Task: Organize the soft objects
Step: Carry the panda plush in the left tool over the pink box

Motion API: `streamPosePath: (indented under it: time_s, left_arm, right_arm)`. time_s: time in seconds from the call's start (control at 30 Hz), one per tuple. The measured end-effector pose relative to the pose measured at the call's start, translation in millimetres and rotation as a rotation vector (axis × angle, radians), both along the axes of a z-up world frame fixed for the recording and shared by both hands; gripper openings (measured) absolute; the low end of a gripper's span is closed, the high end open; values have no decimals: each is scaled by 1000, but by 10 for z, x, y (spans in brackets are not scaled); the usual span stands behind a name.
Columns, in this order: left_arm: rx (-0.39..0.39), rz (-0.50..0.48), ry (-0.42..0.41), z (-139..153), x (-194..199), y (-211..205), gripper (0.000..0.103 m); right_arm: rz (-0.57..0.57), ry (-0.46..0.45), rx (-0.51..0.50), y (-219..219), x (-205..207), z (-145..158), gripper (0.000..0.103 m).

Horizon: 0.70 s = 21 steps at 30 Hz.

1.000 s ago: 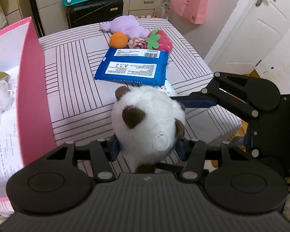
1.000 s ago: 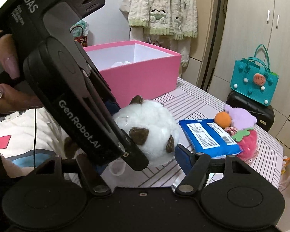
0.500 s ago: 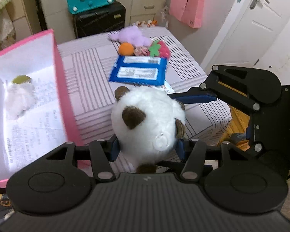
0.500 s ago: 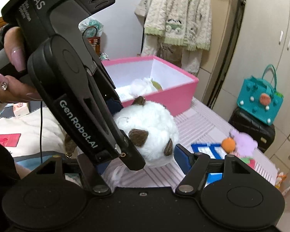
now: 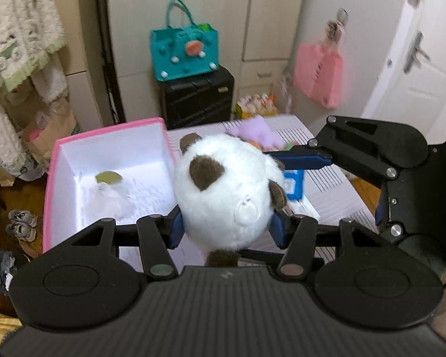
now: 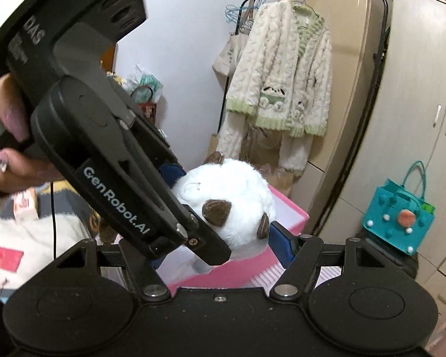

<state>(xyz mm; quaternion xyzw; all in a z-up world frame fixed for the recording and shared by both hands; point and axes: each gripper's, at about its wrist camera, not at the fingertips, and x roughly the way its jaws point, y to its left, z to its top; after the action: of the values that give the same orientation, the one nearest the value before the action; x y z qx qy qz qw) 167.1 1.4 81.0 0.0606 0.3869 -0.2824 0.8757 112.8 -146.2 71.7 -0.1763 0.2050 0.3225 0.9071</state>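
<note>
Left gripper [image 5: 224, 229] clamped white plush [image 5: 226, 190], held in air beside pink box [image 5: 110, 132]. Right gripper [image 6: 223, 238] flanked same plush [image 6: 235, 196]; whether it pinched, unclear.

A white plush toy [image 6: 235, 205] with brown patches is clamped between the blue pads [image 6: 170, 172] of the left gripper [image 6: 193, 208], which enters from ten o'clock. The toy is seen above a pink box [image 6: 240, 270]. One blue pad of the right gripper [image 6: 223, 255] is seen just beside the toy at four o'clock; its closure cannot be judged. A teal bag [image 6: 398, 217] stands at three o'clock.
</note>
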Motion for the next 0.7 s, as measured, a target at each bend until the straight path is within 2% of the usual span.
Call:
streamPosePath:
  time_s: [0.2,0.33,0.53,0.7]
  left_arm:
    - [-39,66,34,-49,317,277,55]
    - [-70,118,82,-196,613,425,55]
    - [-120,183,215,-628,1102,613,55]
    - [-151,202,283,-971,1458,678,55]
  right_arm:
    - [45,32,28,187,319,13,74]
    - [72,74,28,332,608,-75,74]
    - [103,168,7,503,1114,-323,73]
    - [102,181,-92,656,1358,-578,72]
